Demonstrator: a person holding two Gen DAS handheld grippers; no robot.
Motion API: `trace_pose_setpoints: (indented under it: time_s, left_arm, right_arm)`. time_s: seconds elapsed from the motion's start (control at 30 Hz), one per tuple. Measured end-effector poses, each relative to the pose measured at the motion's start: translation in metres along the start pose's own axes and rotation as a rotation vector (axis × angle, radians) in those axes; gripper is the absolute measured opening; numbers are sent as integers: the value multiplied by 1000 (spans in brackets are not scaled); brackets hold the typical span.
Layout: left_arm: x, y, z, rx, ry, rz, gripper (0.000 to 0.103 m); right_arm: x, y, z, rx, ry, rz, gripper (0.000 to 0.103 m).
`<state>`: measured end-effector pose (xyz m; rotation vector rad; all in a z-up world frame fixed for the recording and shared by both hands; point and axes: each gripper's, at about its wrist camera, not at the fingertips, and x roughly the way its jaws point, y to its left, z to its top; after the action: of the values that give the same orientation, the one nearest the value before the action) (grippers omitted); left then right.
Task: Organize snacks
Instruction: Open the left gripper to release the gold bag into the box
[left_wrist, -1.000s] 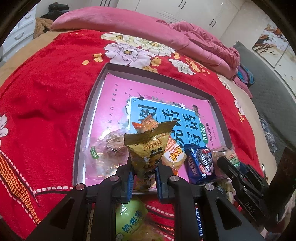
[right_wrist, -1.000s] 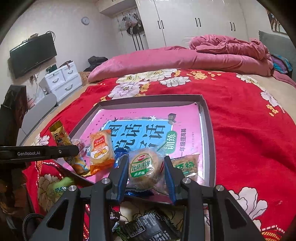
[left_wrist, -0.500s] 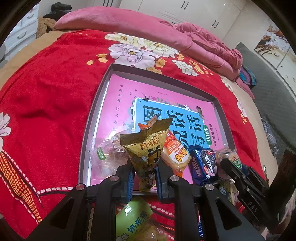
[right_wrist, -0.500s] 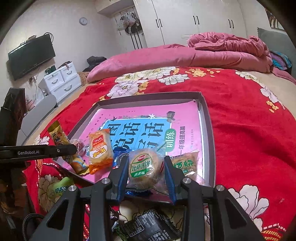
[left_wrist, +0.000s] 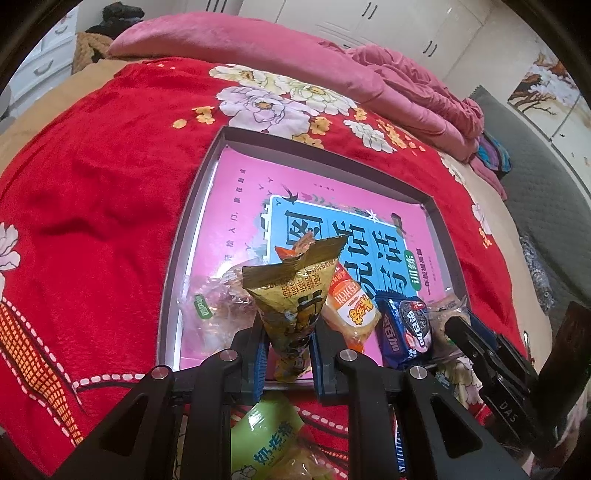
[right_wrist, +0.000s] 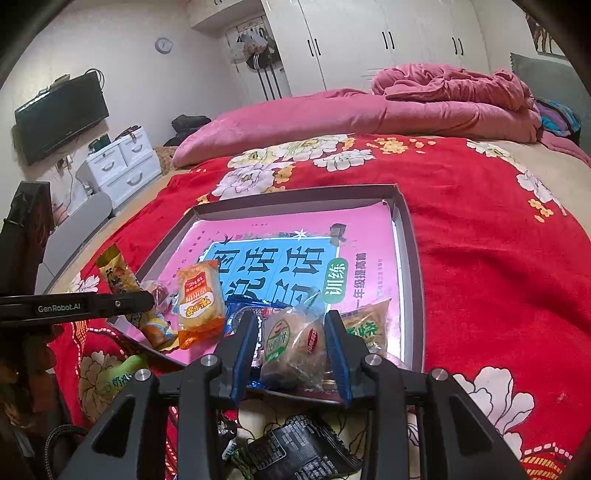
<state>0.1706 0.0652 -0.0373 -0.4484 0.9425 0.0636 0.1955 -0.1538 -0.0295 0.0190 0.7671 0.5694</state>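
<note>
Snacks sit in a row at the tray's (right_wrist: 410, 236) near edge on the bed, where the left tool (left_wrist: 287, 341) pinches a gold bag (left_wrist: 295, 291) and the right tool (right_wrist: 291, 345) a biscuit pack (right_wrist: 293, 341), likely poised to extend it.

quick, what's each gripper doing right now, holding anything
Left gripper: shut on the gold snack bag, held upright over the tray's near edge.
Right gripper: shut on the clear-wrapped pastry.

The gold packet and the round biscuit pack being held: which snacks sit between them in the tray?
An orange packet and a blue cookie pack, seen in both wrist views.
</note>
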Motion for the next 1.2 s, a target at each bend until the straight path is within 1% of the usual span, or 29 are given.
trace_pose_setpoints:
  time_s: [0.23,0.5,0.67,0.8,0.97,1.1,1.2]
  left_arm:
    - [0,2,1,-11,-2,-5,20]
    - [-1,2,1,-19,-5,-10,24]
    - [-3,1,1,-24,-11,-15,33]
    - [-5,1,2,-22,-15,-13,36]
    - [-10,1,2,-22,-24,-15,43]
    - [-12,1,2,-17,-26,-18,47]
    - [-14,0,2,-12,-32,-18,49]
  right_arm:
    - [-2,-2,0,11,-2,-3,38]
    - [-7,-3,-1,12,-11,-3,38]
    - [-11,-9,1,32,-21,-12,38]
    - [-13,-13,2,51,-22,-21,38]
    - [-15,-15,3,55,-29,-24,38]
    - [-15,-14,3,51,-30,-27,38]
    - [-16,-14,4,50,-33,-28,42]
